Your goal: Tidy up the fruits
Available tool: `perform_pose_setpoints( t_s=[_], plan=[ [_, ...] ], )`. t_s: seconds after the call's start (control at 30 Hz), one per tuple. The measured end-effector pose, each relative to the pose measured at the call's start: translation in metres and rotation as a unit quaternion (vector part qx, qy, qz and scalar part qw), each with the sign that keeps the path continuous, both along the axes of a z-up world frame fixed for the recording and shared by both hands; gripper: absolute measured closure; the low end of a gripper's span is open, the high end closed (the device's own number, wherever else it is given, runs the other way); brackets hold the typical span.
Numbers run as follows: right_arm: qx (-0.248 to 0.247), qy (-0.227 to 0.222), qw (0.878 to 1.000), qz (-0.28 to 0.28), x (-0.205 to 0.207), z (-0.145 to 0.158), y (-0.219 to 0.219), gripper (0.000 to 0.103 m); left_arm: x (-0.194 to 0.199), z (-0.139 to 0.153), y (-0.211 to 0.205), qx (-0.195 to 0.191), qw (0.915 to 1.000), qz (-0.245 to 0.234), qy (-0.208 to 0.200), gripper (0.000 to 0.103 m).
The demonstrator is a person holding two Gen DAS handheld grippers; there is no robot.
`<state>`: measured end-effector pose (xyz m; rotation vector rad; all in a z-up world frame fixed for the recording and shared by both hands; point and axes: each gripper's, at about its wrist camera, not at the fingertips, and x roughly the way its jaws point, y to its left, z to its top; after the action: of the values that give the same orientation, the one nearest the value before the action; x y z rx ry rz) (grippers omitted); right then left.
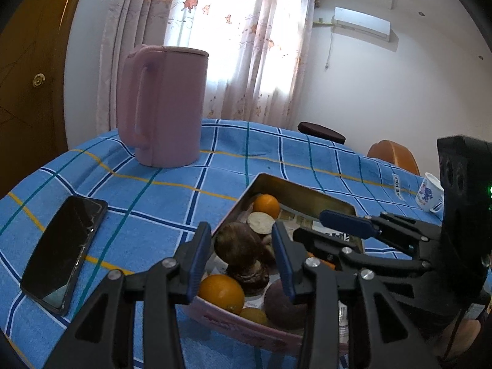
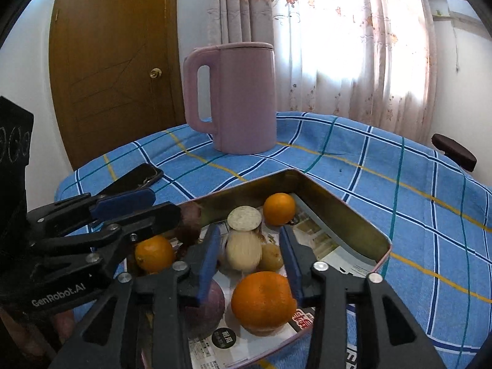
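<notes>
Two sets of jaws hang open, empty, over my tin (image 2: pixel 335 212); only the left view catches the cup (image 1: pixel 430 193).

Left hand-held gripper (image 1: pixel 243 256) spread wide over brown fruit (image 1: pixel 238 246) in tin (image 1: pixel 295 189).

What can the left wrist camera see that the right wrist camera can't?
Only the left wrist view shows the air conditioner on the wall and the small cup. Only the right wrist view shows the whole door and the printed paper lining the tin. Both show the pink kettle, the phone, the tin of fruit and the checked cloth.
</notes>
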<state>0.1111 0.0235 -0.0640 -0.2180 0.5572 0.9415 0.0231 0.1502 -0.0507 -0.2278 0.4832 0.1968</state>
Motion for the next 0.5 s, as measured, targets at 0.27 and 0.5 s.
perform_pose_setpoints(
  t_s=[0.27, 0.5],
  plan=[
    [0.014, -0.020, 0.999, -0.033, -0.010, 0.017, -0.032, 0.040, -0.012, 0.013, -0.005, 0.004, 0.9996, 0.005, -0.027, 0.029],
    [0.023, -0.055, 0.994, -0.091, -0.016, 0.033, -0.072, 0.039, -0.020, 0.028, -0.022, 0.013, 0.9986, -0.013, -0.051, 0.021]
  ],
)
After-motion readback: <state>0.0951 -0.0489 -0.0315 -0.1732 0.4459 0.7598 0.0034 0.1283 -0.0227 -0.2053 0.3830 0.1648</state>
